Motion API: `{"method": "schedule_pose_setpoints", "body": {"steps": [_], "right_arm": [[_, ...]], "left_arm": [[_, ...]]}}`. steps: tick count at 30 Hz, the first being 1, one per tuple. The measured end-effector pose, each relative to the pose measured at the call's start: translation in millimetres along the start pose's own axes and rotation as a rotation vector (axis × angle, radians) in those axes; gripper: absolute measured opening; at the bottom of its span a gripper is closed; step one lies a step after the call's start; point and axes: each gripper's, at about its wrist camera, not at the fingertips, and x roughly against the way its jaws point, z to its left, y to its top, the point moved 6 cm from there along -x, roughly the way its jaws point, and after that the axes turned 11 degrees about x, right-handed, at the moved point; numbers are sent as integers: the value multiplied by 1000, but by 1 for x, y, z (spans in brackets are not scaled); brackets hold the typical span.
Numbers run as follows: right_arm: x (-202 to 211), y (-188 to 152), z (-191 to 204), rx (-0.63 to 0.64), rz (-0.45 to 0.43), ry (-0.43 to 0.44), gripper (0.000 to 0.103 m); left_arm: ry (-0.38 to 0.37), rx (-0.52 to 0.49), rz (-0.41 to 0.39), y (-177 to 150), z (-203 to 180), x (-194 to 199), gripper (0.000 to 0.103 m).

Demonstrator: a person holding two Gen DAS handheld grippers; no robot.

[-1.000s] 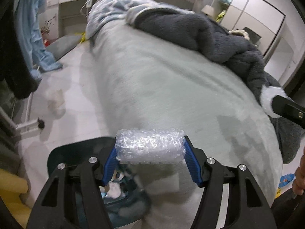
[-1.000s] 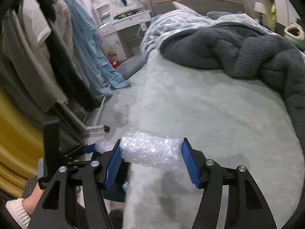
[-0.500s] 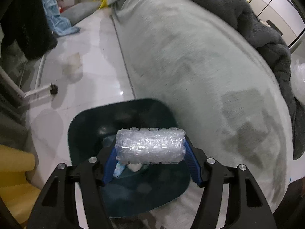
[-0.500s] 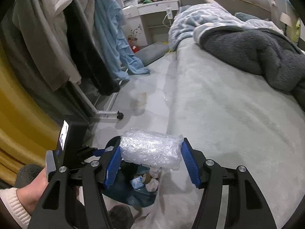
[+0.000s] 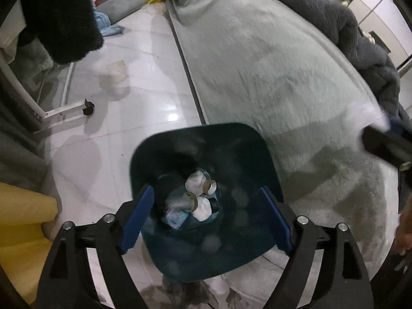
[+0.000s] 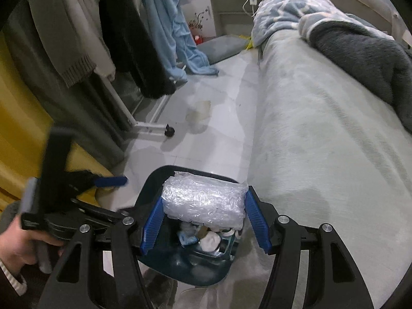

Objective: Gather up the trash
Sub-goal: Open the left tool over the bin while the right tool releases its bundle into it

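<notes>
Trash (image 5: 190, 202) is lying in the dark bin (image 5: 247, 139) beside the bed (image 5: 283, 64), under the left gripper (image 5: 206, 212), whose jaws have just been opening (nothing between them). The right gripper (image 6: 204, 222) is clamping a bubble-wrap roll (image 6: 203, 202) over the bin.

Overhead room light was cool and moderate, leaving a bright glare spot on the tiled floor (image 5: 172, 116) and soft shadows across the bed (image 5: 296, 82). Both fisheye views bent strongly toward black corners. Motion blur smeared the right tool (image 5: 386, 144) at the left view's edge.
</notes>
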Motion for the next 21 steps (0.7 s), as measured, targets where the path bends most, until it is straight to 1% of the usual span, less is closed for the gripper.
{"method": "schedule_pose_setpoints", "body": {"steps": [4,5,9,13,17,19,21], "right_arm": [[-25,-1,11,22,45,4,62],[-31,-3,14,27,56,4,62],[-47,-9,20,40,98,8,62],[-67,-17,32,71,150,9,62],[-78,-23,42,96,187,14,63],[-84,-24,44,98,203,15,65],[-86,-26,45,102,217,9,75]], "left_arm": [[16,-32,-86,10,5,22,86],[10,-47,-122,13,4,33,86],[-32,-50,-206,20,5,60,85],[-52,-71,-300,28,7,85,85],[-92,-63,-370,35,6,105,85],[-125,-47,-400,38,6,116,86],[-147,-50,-440,42,3,130,88]]}}
